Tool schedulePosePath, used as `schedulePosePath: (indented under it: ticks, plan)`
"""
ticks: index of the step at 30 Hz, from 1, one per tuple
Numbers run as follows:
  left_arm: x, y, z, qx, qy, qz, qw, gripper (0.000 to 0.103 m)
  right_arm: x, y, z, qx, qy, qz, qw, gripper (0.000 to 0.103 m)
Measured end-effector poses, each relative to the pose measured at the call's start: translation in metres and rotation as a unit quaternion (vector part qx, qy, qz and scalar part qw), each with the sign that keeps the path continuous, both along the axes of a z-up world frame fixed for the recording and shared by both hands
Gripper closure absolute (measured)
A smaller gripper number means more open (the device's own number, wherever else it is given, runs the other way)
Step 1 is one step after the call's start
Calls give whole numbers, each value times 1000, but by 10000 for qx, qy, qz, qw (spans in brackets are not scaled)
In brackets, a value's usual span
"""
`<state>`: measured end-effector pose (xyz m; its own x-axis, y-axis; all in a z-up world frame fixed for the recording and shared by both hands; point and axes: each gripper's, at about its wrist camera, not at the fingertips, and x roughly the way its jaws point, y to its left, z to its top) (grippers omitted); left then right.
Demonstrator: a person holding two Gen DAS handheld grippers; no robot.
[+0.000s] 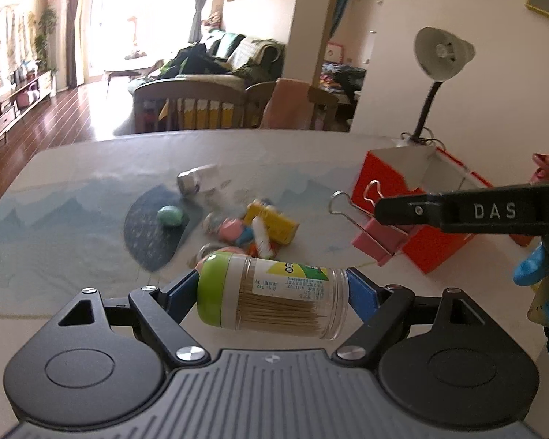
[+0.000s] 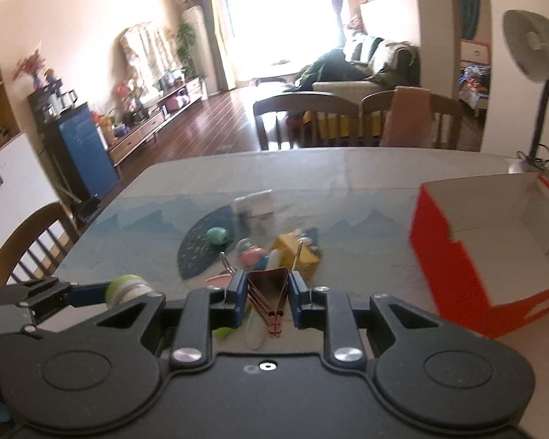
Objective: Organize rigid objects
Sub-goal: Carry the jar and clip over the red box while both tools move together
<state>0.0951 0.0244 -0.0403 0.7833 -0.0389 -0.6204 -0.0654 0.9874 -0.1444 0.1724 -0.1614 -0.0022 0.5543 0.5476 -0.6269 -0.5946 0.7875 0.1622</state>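
My left gripper [image 1: 272,289] is shut on a clear toothpick jar [image 1: 274,292] with a green cap, held sideways above the table. My right gripper [image 2: 265,296] is shut on a pink binder clip [image 2: 269,292], its wire handles sticking forward. In the left wrist view the same pink binder clip [image 1: 378,239] hangs from the right gripper's black finger [image 1: 457,212], in front of the open red box [image 1: 417,197]. That red box [image 2: 494,252] stands at the right in the right wrist view, and the toothpick jar's green cap [image 2: 128,291] shows at the left.
A pile of small items lies mid-table: a yellow box [image 1: 274,221], a green ball [image 1: 170,216] on a dark fan-shaped mat [image 1: 153,234], a white packet [image 1: 197,179]. A desk lamp [image 1: 439,73] stands behind the red box. Chairs [image 2: 307,120] line the far edge.
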Motion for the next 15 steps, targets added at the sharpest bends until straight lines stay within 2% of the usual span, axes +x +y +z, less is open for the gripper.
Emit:
schedulePosePath:
  ticks: [7, 15]
  plan:
    - [24, -20, 25, 9, -42, -277, 9996, 18, 16, -35, 15, 81, -139, -228, 9996, 81]
    - [79, -74, 33, 23, -5, -564, 9984, 18, 65, -98, 17, 70, -221, -576, 9981, 81]
